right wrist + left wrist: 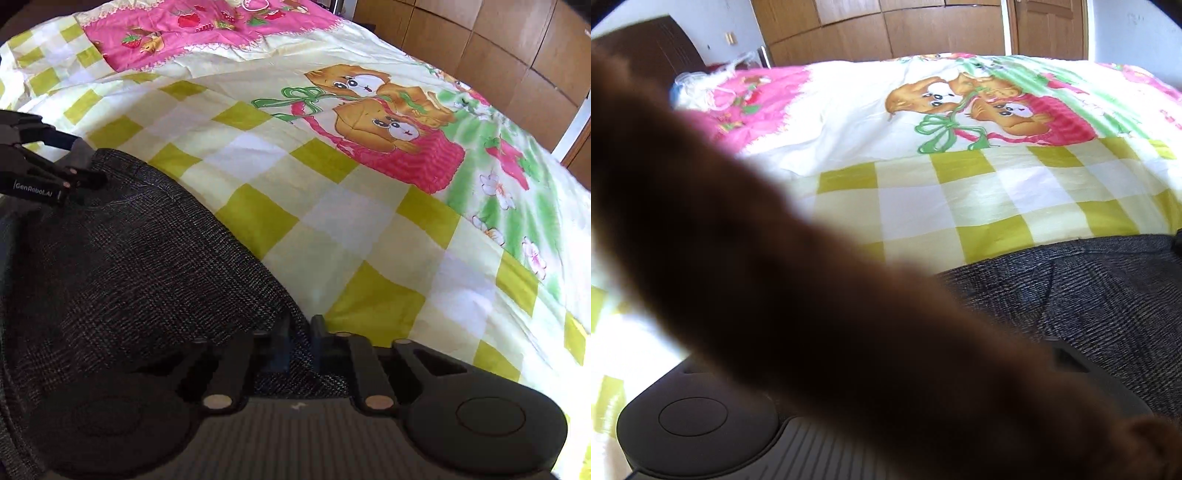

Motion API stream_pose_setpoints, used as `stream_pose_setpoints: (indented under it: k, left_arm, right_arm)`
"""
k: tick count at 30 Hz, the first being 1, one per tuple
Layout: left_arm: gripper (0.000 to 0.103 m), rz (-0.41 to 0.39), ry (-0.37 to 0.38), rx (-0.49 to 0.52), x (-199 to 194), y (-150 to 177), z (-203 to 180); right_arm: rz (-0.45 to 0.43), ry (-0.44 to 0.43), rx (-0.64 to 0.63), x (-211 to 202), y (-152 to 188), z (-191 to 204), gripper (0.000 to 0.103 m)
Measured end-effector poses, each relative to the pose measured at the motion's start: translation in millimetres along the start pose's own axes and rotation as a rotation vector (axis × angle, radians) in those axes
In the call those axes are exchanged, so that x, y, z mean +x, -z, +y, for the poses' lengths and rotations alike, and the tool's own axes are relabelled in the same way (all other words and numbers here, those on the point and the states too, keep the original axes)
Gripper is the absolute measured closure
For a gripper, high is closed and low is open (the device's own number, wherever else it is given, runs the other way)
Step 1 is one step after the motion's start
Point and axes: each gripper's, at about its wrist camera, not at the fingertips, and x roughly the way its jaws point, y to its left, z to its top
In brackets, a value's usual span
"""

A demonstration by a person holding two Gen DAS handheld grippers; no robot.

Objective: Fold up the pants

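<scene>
Pants (140, 251), dark grey weave, lie on the bedspread (332, 221) with one edge pinched in each of my tools: my right gripper (299, 332) is clamped narrow on the near corner, my left gripper (85, 177) bites the far edge. I judge a fold is under way; next both edges must travel over together, level. A blurred brown shape (775, 277) hides the left jaws up close.

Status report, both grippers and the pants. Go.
Right gripper shut on pants edge. Left gripper pinching the far edge, seen from the right wrist. Pants bunched on bedspread. Left wrist view half blocked by blurred brown shape.
</scene>
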Motion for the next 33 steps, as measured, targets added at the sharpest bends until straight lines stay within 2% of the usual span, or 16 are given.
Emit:
stream_pose_setpoints:
  k: [2, 4, 5, 6, 12, 19, 23, 25, 27, 29, 31, 32, 33]
  left_arm:
    - [0.048, -0.010, -0.024, 0.018, -4, -1, -2]
    - [0.063, -0.022, -0.049, 0.023, -11, -2, -1]
    - [0.076, -0.027, -0.064, 0.025, -15, -3, 1]
    - [0.081, -0.034, -0.050, 0.015, -21, -4, 5]
    - [0.089, -0.094, 0.004, -0.028, -64, -5, 18]
    - [0.090, -0.202, 0.061, -0.061, -140, 30, 18]
    - [0.090, -0.246, 0.119, -0.091, -179, 63, 14]
    - [0.089, -0.248, 0.119, -0.089, -188, 77, 15]
    - [0.088, -0.235, 0.118, -0.077, -187, 82, 16]
    - [0.084, -0.216, 0.126, -0.102, -180, 81, 20]
    - [0.083, -0.198, 0.144, -0.108, -169, 73, 21]
    - [0.075, -0.190, 0.142, -0.101, -163, 69, 21]
    - [0.060, -0.181, 0.139, -0.091, -156, 62, 20]
  right_arm:
    - [-0.004, 0.022, -0.015, -2, 0, 4, 0.082]
    - [-0.025, 0.028, 0.003, -9, -1, 3, 0.083]
    - [-0.045, 0.027, 0.020, -16, 0, 1, 0.084]
    - [-0.063, 0.022, 0.034, -24, 0, 0, 0.084]
    - [-0.178, -0.015, 0.071, -93, 7, 6, 0.084]
    - [-0.325, -0.127, 0.019, -209, 50, 54, 0.085]
    - [-0.354, -0.187, -0.064, -247, 78, 98, 0.085]
    - [-0.325, -0.208, -0.101, -248, 86, 113, 0.085]
    - [-0.295, -0.187, -0.087, -236, 86, 116, 0.085]
    - [-0.249, -0.176, -0.051, -216, 79, 108, 0.085]
    - [-0.246, -0.156, 0.000, -198, 70, 95, 0.083]
    - [-0.234, -0.139, -0.015, -186, 64, 87, 0.079]
    - [-0.239, -0.106, -0.018, -176, 59, 79, 0.071]
